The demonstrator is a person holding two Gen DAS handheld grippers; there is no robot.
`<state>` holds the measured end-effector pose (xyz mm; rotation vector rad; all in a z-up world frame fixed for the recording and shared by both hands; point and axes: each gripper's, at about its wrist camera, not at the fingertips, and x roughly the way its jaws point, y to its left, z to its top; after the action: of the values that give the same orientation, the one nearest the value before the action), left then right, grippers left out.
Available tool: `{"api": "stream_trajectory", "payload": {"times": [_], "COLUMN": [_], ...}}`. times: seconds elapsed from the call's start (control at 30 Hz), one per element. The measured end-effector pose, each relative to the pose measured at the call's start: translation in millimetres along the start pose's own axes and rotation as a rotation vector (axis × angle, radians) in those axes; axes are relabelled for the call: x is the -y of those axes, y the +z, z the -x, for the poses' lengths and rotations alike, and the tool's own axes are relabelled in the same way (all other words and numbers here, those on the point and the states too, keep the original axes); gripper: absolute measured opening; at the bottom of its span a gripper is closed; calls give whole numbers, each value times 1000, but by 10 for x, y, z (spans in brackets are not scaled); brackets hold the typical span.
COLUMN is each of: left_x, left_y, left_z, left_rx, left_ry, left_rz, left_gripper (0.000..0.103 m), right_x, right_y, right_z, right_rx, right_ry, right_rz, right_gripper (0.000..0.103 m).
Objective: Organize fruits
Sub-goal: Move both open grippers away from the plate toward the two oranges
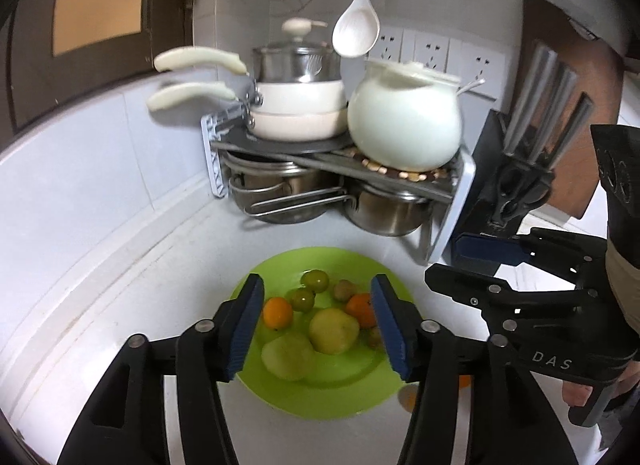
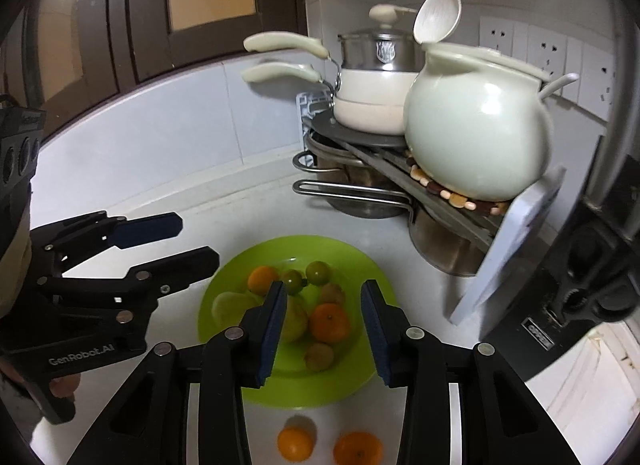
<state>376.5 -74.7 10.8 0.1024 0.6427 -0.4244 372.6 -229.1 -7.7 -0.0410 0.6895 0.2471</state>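
Note:
A green plate (image 1: pixel 320 397) (image 2: pixel 224 301) on the white counter holds several fruits: two yellow-green pears (image 1: pixel 334 331), two oranges (image 1: pixel 277 312) (image 2: pixel 329 323), small green fruits (image 1: pixel 315 280) and brownish ones (image 2: pixel 319 357). Two more oranges (image 2: pixel 295 444) (image 2: pixel 357 448) lie on the counter in front of the plate. My left gripper (image 1: pixel 316 329) is open and empty above the plate; it also shows in the right wrist view (image 2: pixel 192 245). My right gripper (image 2: pixel 324 333) is open and empty above the plate; it also shows in the left wrist view (image 1: pixel 448 261).
A corner rack (image 1: pixel 452 193) behind the plate carries stacked cream pans (image 1: pixel 296 109), a white round pot (image 1: pixel 404 121) and steel pots below. A white spoon (image 1: pixel 356 33) hangs above. A knife block (image 1: pixel 520 173) stands at right.

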Motion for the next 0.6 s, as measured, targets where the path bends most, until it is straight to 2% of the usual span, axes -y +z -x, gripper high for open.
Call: {"api": "stream_trajectory", "payload": {"times": [0.03, 0.23, 0.4, 0.6], "left_x": [28, 192, 365, 566], "left_y": [-8, -85, -218, -433], "left_z": [58, 269, 336, 298], "left_rx": [10, 36, 38, 21], "left_ry": [3, 8, -12, -67], "left_rz": [-2, -23, -50, -74], "left_gripper": [58, 65, 67, 67], "right_x": [18, 107, 190, 270], "right_y": [-12, -96, -217, -439], "right_z": [59, 339, 518, 586], "right_rx": [9, 52, 73, 40], "right_ry": [-5, -47, -82, -96], "right_rz": [-7, -28, -29, -13], "right_gripper": [52, 65, 69, 69]}}
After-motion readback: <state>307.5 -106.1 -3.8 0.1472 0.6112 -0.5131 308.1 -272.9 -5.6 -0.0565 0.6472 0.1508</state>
